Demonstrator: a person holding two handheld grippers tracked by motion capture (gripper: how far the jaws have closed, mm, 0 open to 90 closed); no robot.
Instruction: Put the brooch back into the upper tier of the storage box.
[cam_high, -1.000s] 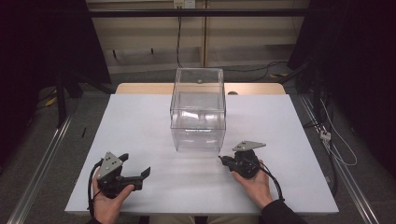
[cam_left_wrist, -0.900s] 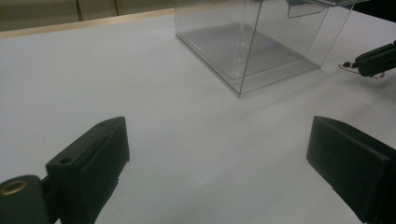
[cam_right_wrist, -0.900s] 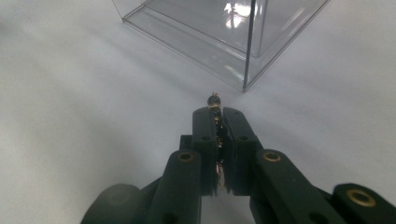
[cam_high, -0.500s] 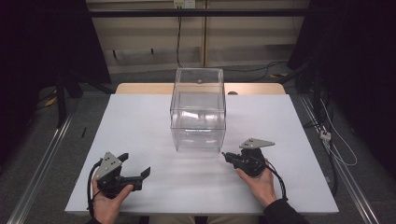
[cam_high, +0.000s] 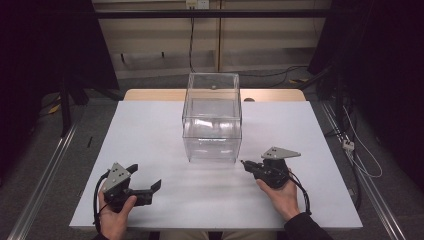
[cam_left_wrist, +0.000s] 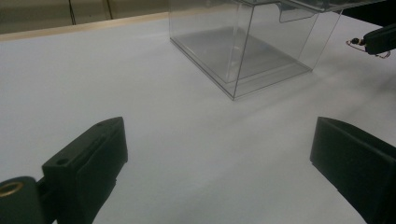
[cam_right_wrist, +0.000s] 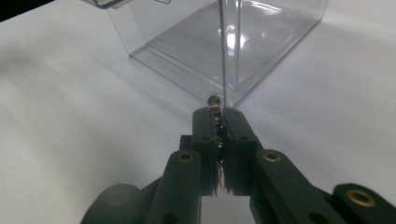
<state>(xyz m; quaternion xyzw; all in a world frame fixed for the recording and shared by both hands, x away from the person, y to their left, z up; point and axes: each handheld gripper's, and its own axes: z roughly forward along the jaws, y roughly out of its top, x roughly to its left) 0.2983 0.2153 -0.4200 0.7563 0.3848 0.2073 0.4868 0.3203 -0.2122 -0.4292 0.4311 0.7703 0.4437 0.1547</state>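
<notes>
Bright overhead light on the white tabletop (cam_high: 150, 130), surroundings dark; glare glints off the clear box (cam_right_wrist: 233, 42); near tongs blurred.

A white table (cam_high: 150, 130) stands on grey floor (cam_high: 45, 135); a pale panelled wall (cam_high: 165, 35) at twelve o'clock, dark curtains (cam_high: 380, 75) at three and nine.

One clear plastic box (cam_high: 212, 117), standing on one white table (cam_high: 150, 130). One beaded chain of dark and gold beads (cam_right_wrist: 215, 116). Two hand-held grippers: one left gripper (cam_high: 142, 181), one right gripper (cam_high: 245, 164). Two hands.
</notes>
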